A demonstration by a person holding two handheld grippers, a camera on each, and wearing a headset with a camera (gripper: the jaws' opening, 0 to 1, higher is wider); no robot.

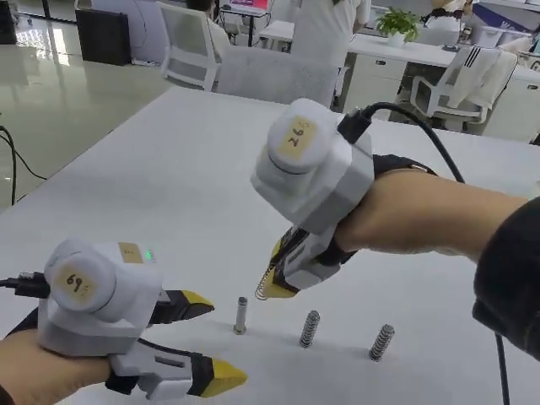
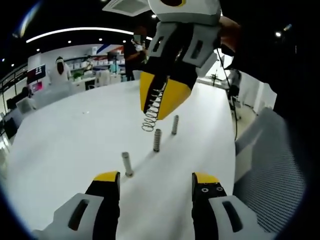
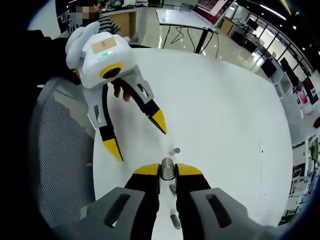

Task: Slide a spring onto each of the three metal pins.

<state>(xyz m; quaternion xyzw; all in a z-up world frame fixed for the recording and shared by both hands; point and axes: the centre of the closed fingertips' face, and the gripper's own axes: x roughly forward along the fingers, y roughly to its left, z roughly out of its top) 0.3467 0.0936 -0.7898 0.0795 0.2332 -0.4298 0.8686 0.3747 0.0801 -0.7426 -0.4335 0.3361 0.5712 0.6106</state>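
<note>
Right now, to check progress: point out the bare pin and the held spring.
bare pin (image 1: 240, 315), head view, middle of its shaft.
held spring (image 2: 151, 112), left gripper view, its middle coils.

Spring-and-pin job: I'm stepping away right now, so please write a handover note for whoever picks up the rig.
Right claw: shut on a spring, held above the table beside the bare pin.
Left claw: open, empty, near that pin.
Done: middle pin and end pin each wear a spring.
Left: slide the held spring onto the bare pin.
</note>
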